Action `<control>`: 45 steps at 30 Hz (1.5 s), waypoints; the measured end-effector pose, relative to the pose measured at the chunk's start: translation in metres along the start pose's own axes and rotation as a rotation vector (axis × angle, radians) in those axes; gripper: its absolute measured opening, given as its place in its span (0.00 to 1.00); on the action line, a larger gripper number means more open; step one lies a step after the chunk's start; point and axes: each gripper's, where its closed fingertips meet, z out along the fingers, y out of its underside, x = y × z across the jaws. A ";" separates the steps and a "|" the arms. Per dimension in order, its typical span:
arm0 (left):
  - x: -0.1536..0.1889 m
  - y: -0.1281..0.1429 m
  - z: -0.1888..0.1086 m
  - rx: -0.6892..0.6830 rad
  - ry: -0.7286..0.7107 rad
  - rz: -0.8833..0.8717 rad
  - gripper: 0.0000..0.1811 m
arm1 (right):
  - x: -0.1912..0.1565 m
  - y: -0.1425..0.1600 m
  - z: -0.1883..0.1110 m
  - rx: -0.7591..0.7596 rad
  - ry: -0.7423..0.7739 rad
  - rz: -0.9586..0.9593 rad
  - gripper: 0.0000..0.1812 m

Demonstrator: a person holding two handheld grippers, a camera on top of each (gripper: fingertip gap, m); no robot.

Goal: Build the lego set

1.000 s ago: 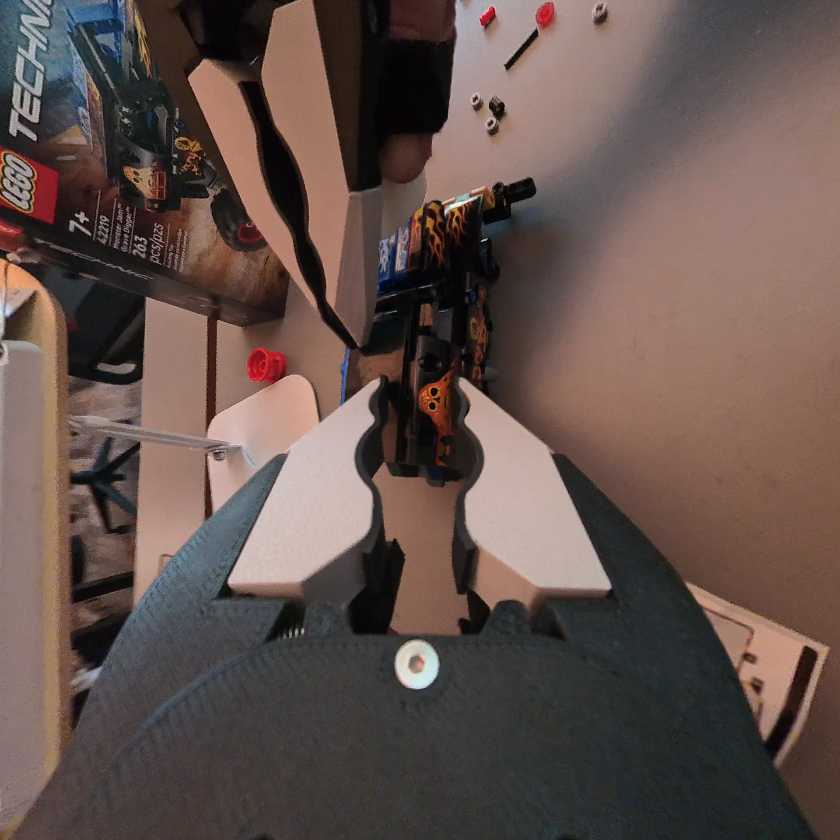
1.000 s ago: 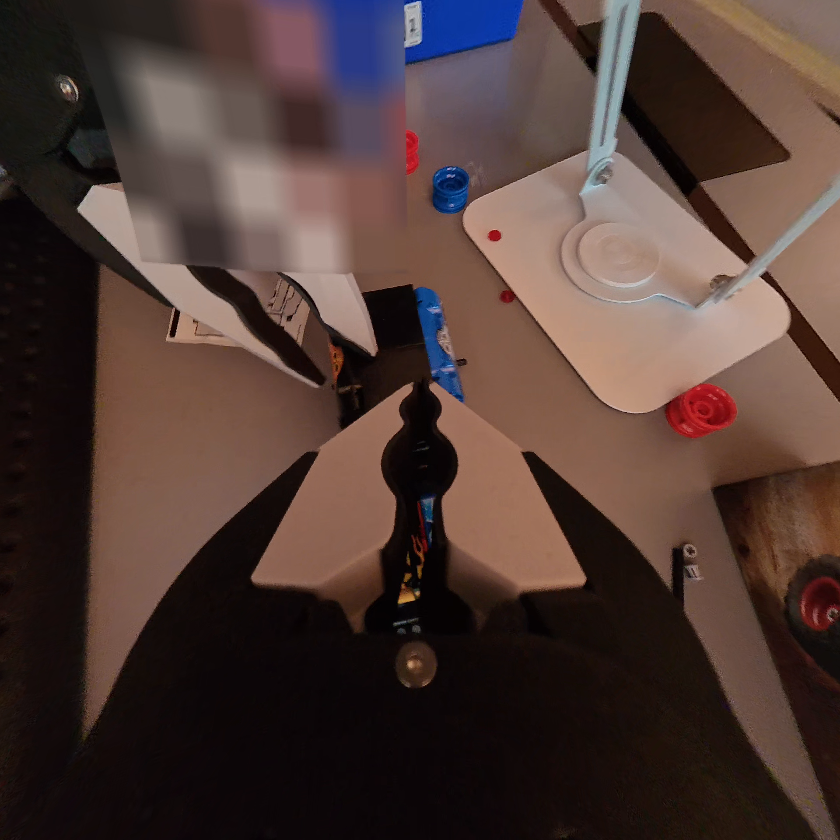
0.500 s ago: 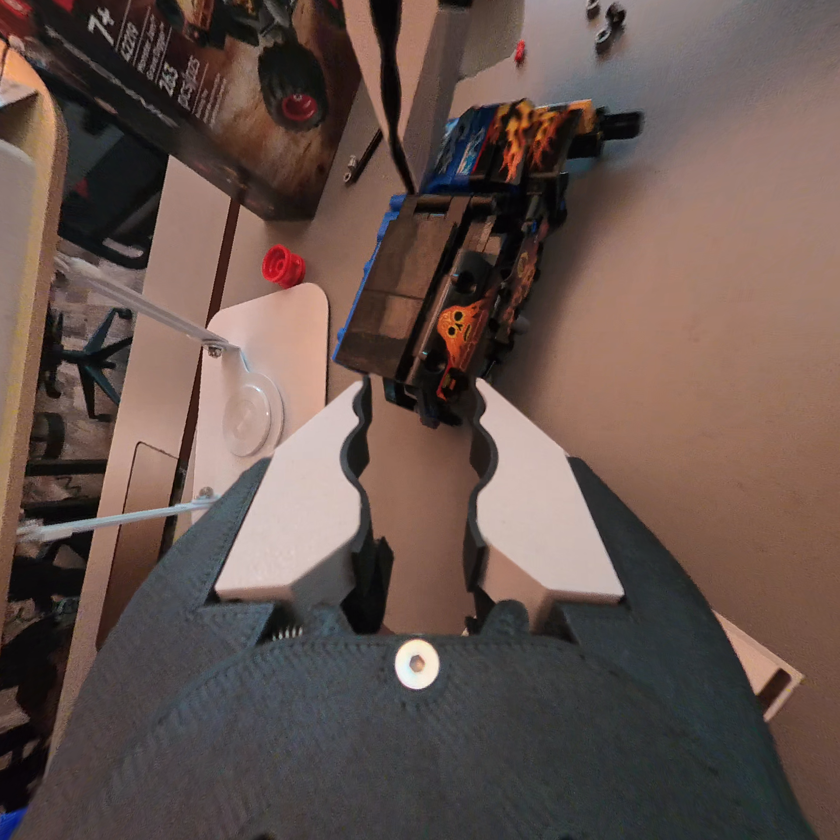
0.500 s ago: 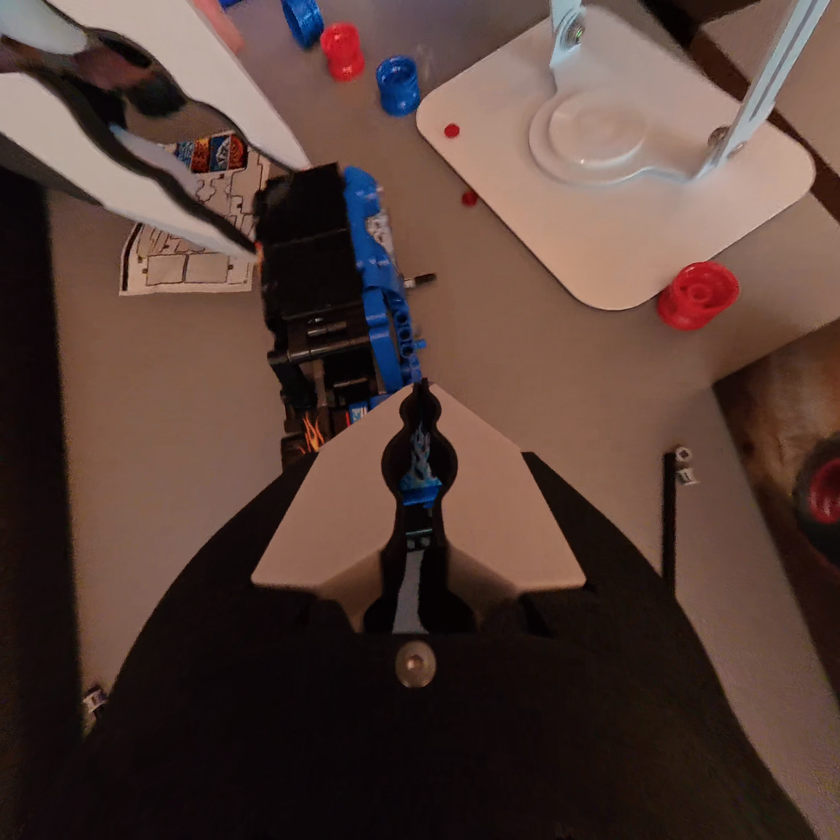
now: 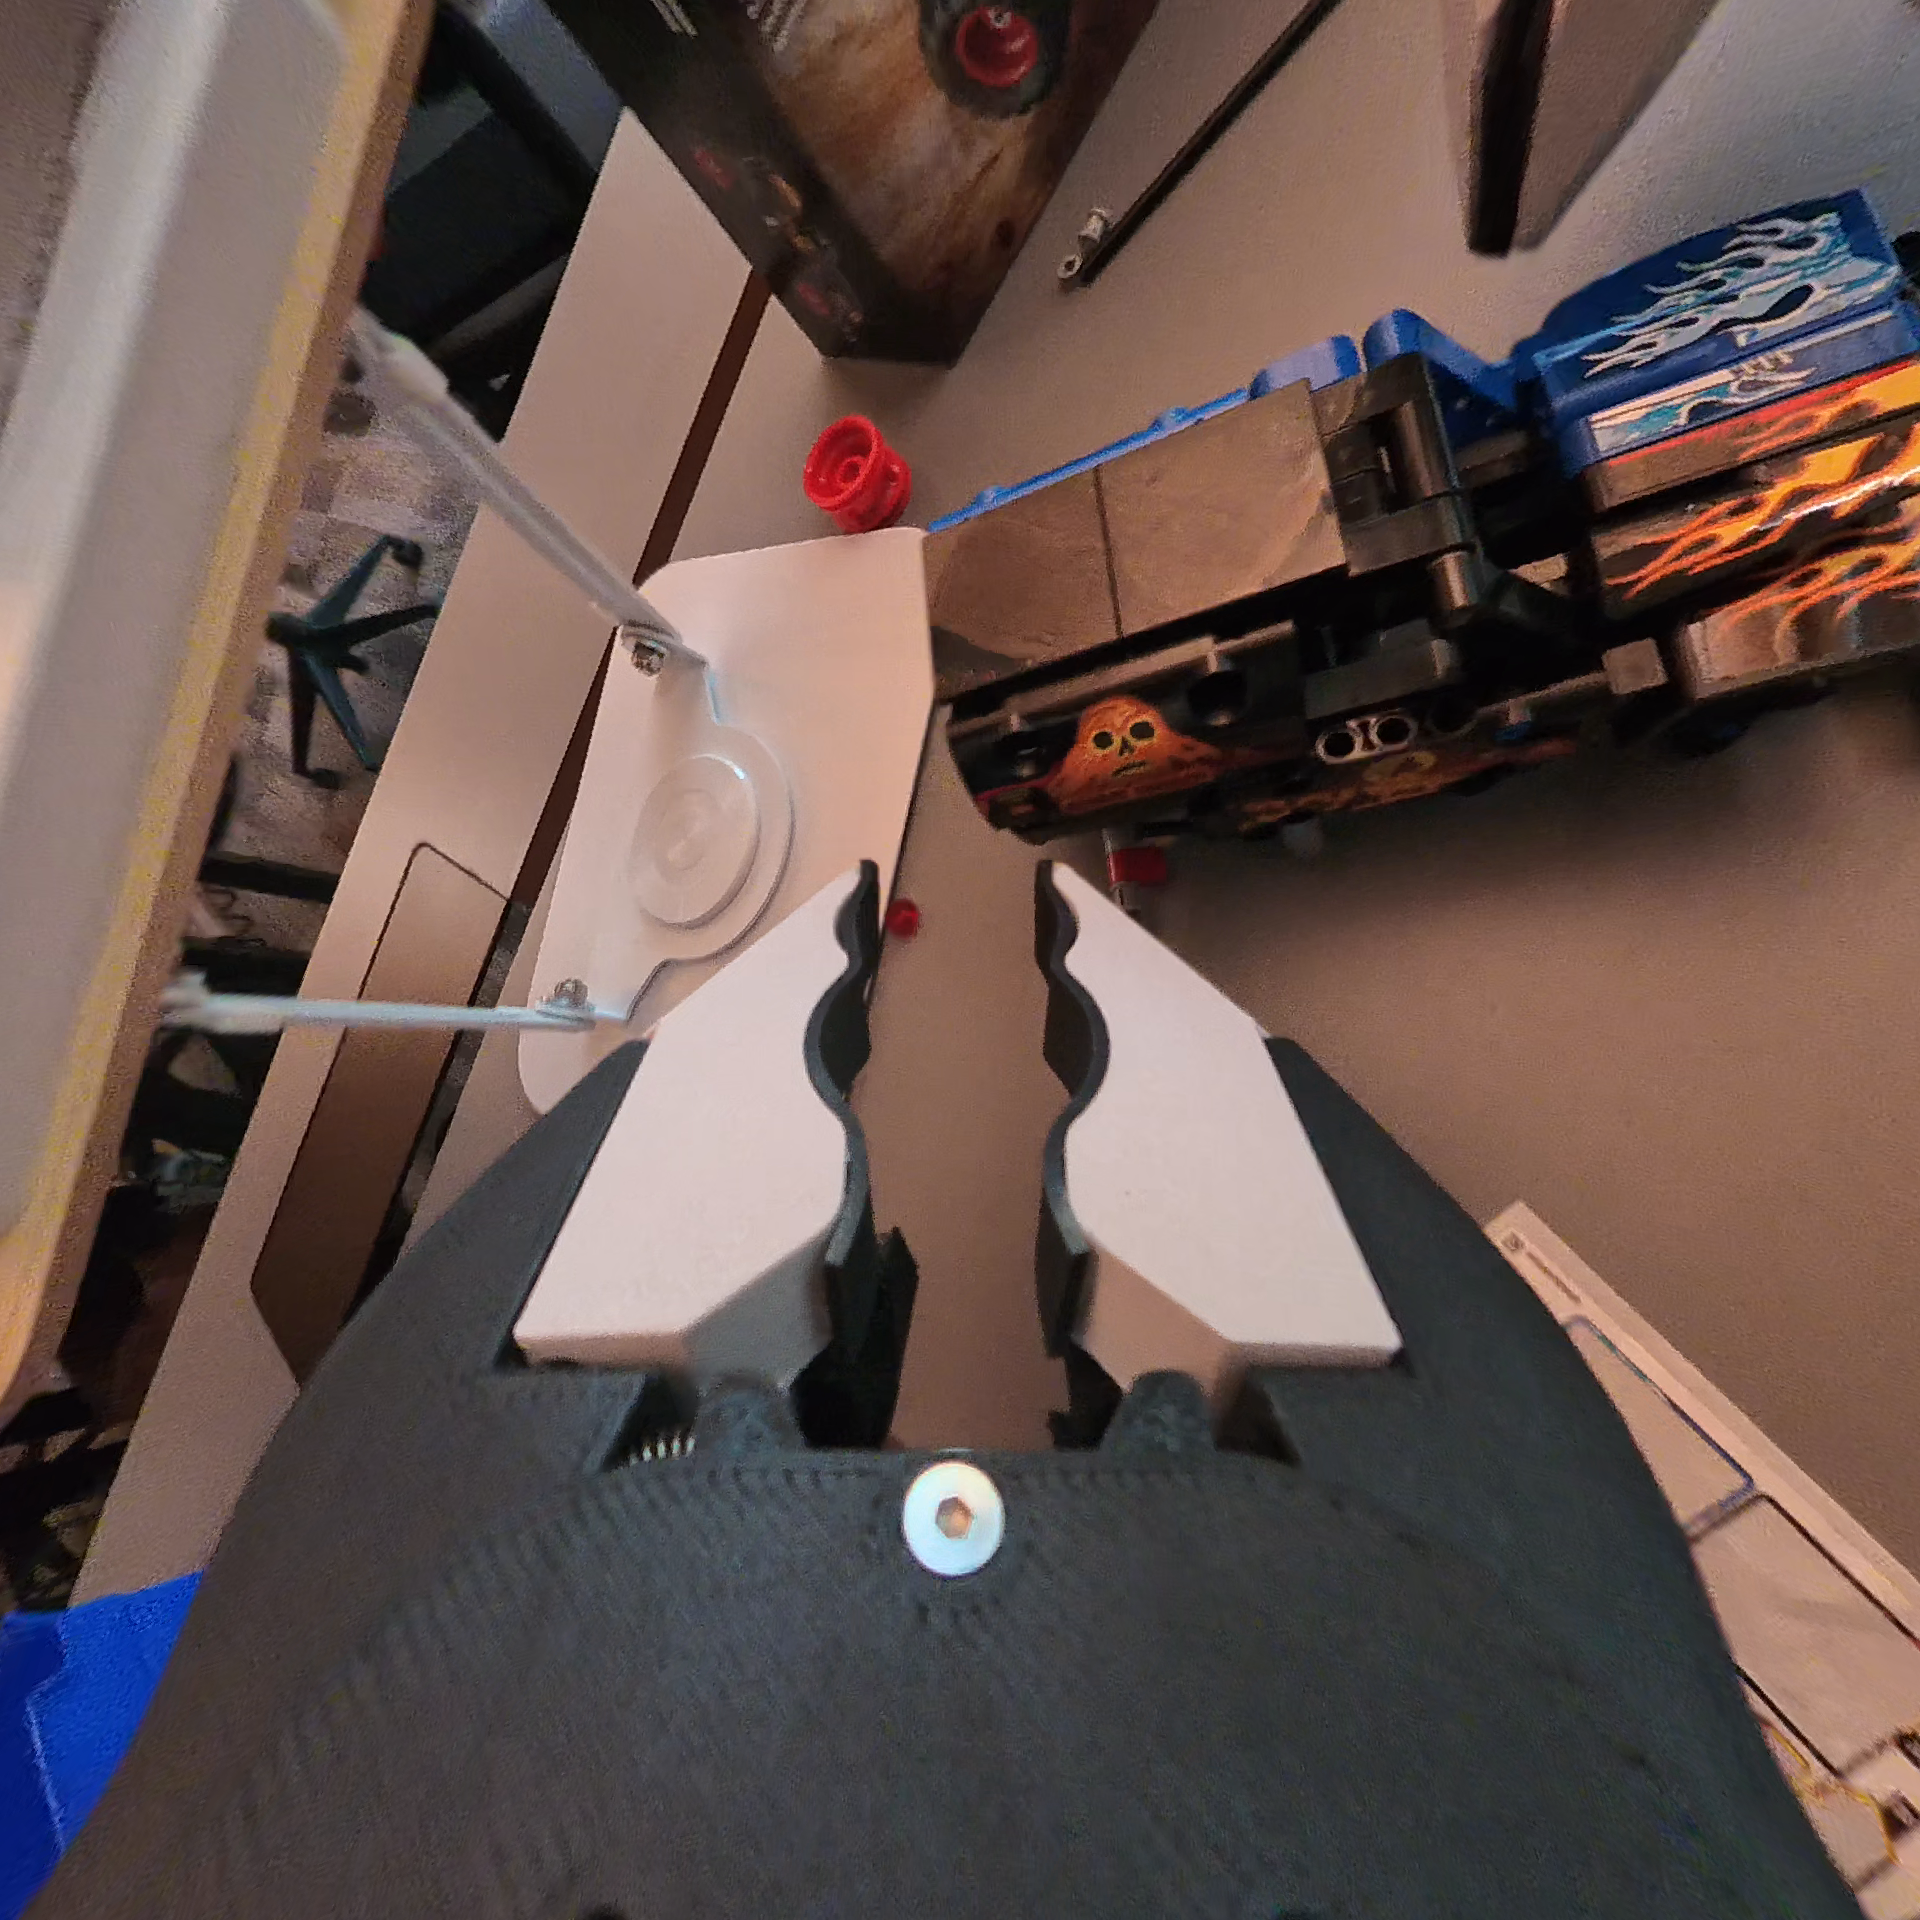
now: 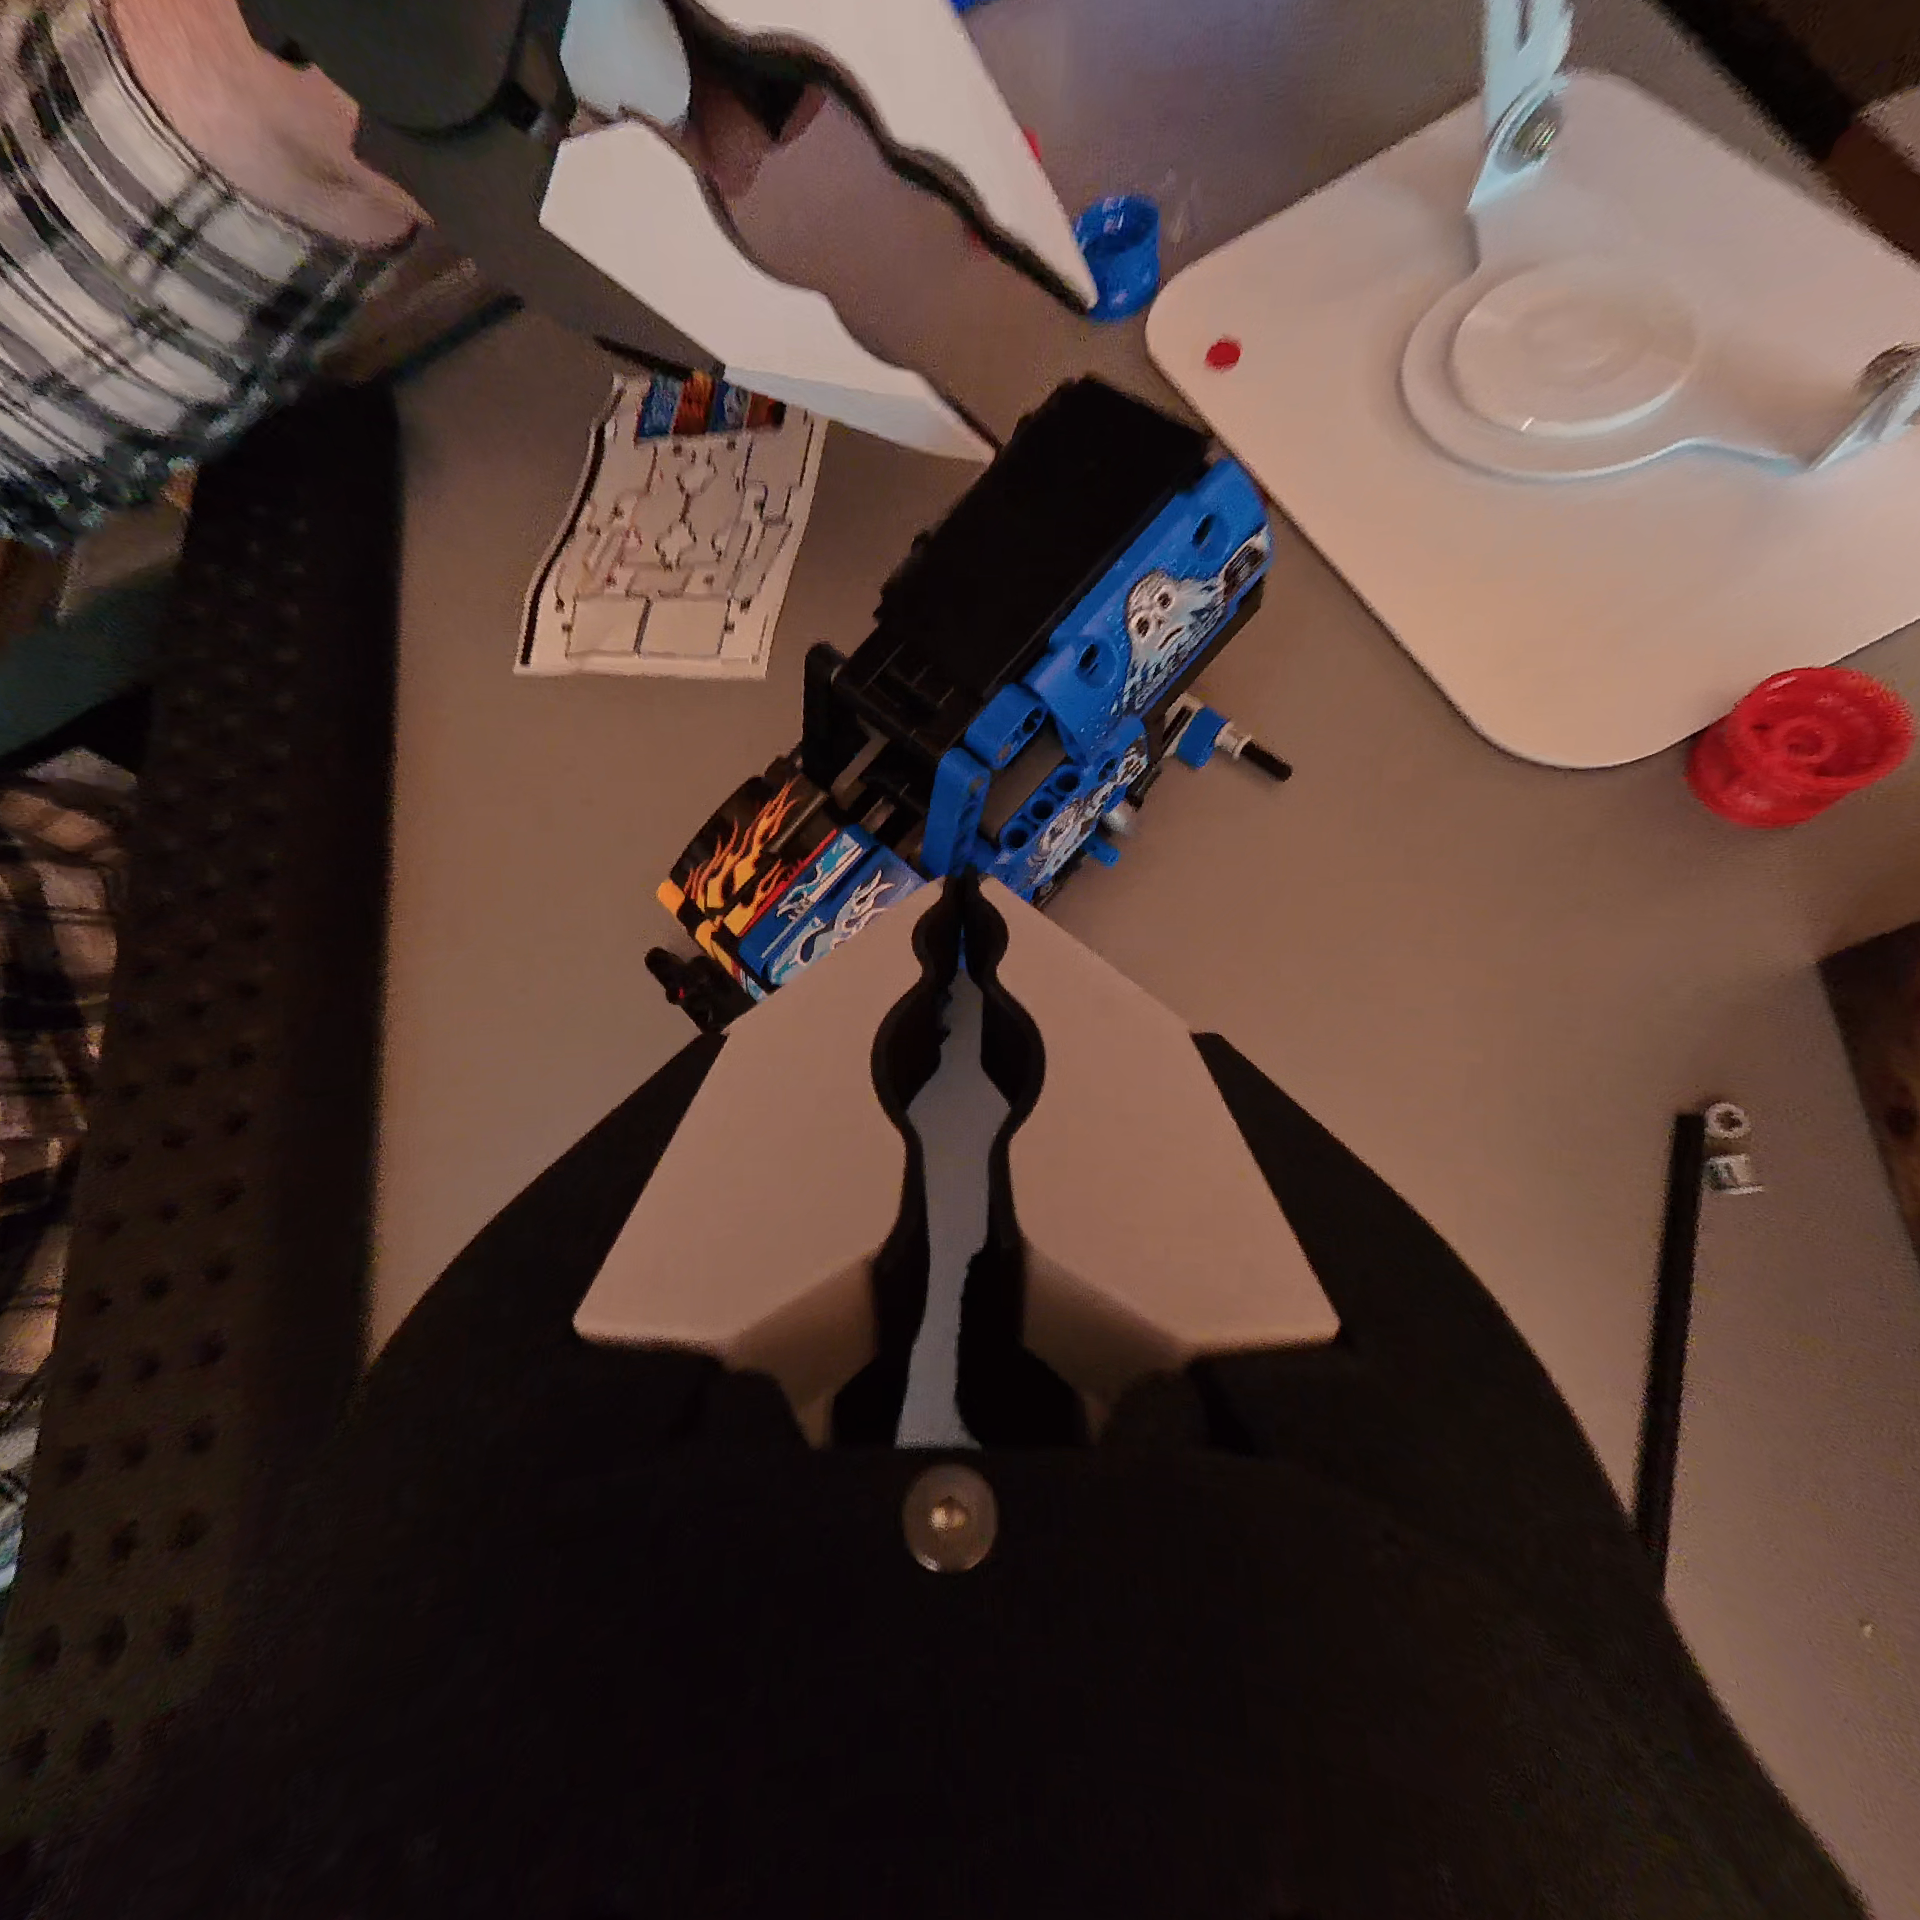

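- Black and blue bricks with flame stickers are making up the lego truck body (image 5: 1403,623), which is lying on the grey table (image 5: 1507,1039) at the centre right of the left wrist view; in the right wrist view it (image 6: 1039,665) is sitting at mid-frame, just past the near fingertips.
- White fingers of the left gripper (image 5: 954,883) are standing well apart at the lower centre of its view, holding nothing; only bare table is showing between them, and the truck is lying clear of the tips, up and to the right.
- At the lower centre of its own view, the right gripper (image 6: 956,894) is showing its tips nearly touching, with a thin gap running back between the fingers; nothing is gripped; the tips are sitting over the truck's blue end, though whether they are touching it I cannot tell.
- A red wheel hub (image 5: 857,486) is resting beside the white stand base (image 5: 790,644) at upper centre; a small red pin (image 5: 902,918) is lying just beside the left fingertip.
- A blue wheel hub (image 6: 1117,249) is sitting at the top centre of the right wrist view; a sticker sheet (image 6: 665,551) is lying left of the truck; a black axle (image 6: 1673,1320) is lying at the right edge.
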 end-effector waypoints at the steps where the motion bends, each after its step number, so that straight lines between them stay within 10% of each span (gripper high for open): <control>1: -0.002 0.002 -0.005 0.001 -0.003 -0.014 0.17 | 0.001 -0.004 -0.004 0.028 0.001 0.005 0.00; 15: 0.002 0.070 -0.082 -0.128 0.005 -0.127 0.27 | 0.020 -0.011 -0.014 0.117 0.057 0.034 0.03; 28: 0.062 0.142 -0.083 -0.350 0.265 -0.290 0.41 | -0.032 -0.006 -0.009 0.039 -0.077 -0.242 0.03; 36: 0.077 0.134 -0.080 -0.324 0.366 -0.357 0.26 | -0.120 -0.016 0.044 -0.057 -0.180 -0.565 0.04; 45: 0.087 0.115 -0.070 -0.277 0.322 -0.296 0.00 | -0.132 -0.002 0.073 -0.135 -0.197 -0.608 0.04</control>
